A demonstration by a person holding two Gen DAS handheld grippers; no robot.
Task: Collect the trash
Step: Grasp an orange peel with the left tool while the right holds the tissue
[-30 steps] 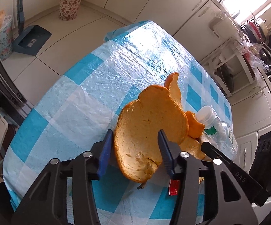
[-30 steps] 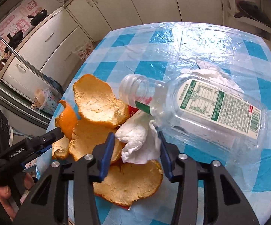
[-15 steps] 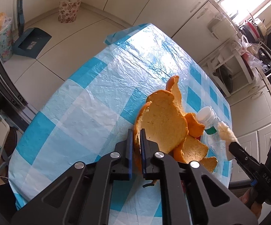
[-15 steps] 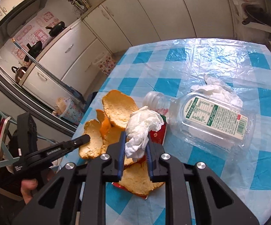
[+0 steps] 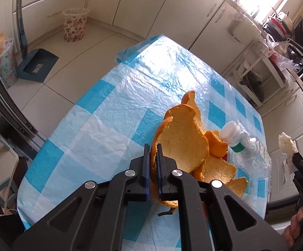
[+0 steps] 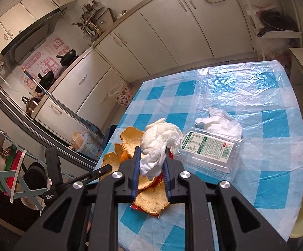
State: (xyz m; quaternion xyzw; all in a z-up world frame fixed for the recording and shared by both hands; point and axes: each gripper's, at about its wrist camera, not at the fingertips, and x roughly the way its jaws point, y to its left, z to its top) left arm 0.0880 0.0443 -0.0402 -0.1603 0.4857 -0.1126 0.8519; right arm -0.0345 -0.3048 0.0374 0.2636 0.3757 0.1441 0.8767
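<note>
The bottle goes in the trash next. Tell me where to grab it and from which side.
Grip the plastic bottle across its flattened body at the label, coming from above. It lies on its side on the table, crushed flat, so its wide faces point up and down; the neck is hidden behind the tissue.

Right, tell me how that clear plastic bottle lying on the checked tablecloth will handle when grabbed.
The clear plastic bottle looks empty, so probably light. Its flat-sided walls look thin and may buckle under pressure. Lying on its side on the glossy checked tablecloth, it might slide rather than roll.
</note>
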